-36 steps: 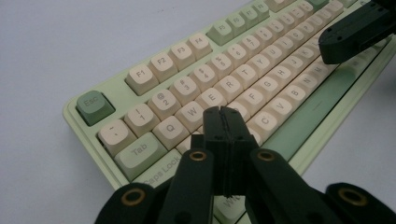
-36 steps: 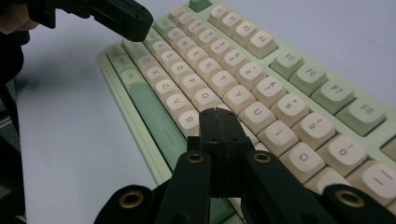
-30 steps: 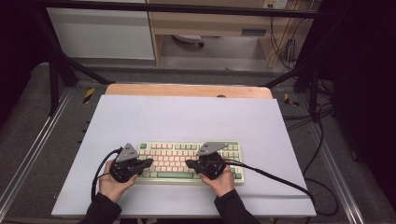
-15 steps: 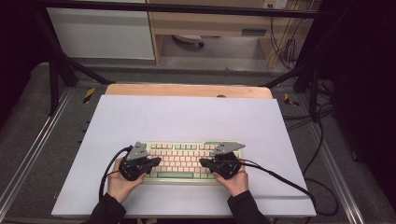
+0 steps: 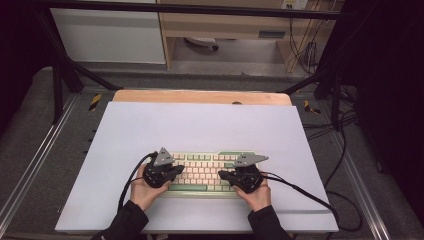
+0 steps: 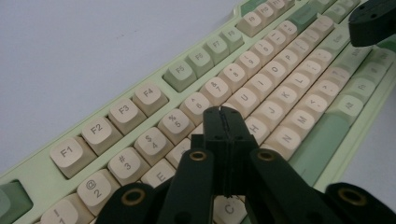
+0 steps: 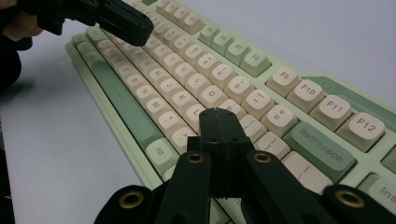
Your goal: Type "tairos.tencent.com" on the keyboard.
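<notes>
— What did you see from the high view?

— The keyboard (image 5: 202, 172) lay on the near half of the desk (image 5: 200, 125). I had carried both hands rightward along it over the last second, the left gripper (image 5: 172, 172) more than the right gripper (image 5: 225, 176). To me that meant I was ranging over the keys to press them, not lifting the board.

— And the left gripper view?

— Its fingers (image 6: 225, 128) were pressed together with nothing between them, tip low over the letter rows just below the number keys. The hand came in from the left end, angled shallowly down.

— The right gripper view?

— Same story: fingers (image 7: 219, 126) closed on nothing, poised above the keys near Backspace (image 7: 320, 145), the other gripper farther along the board.
</notes>
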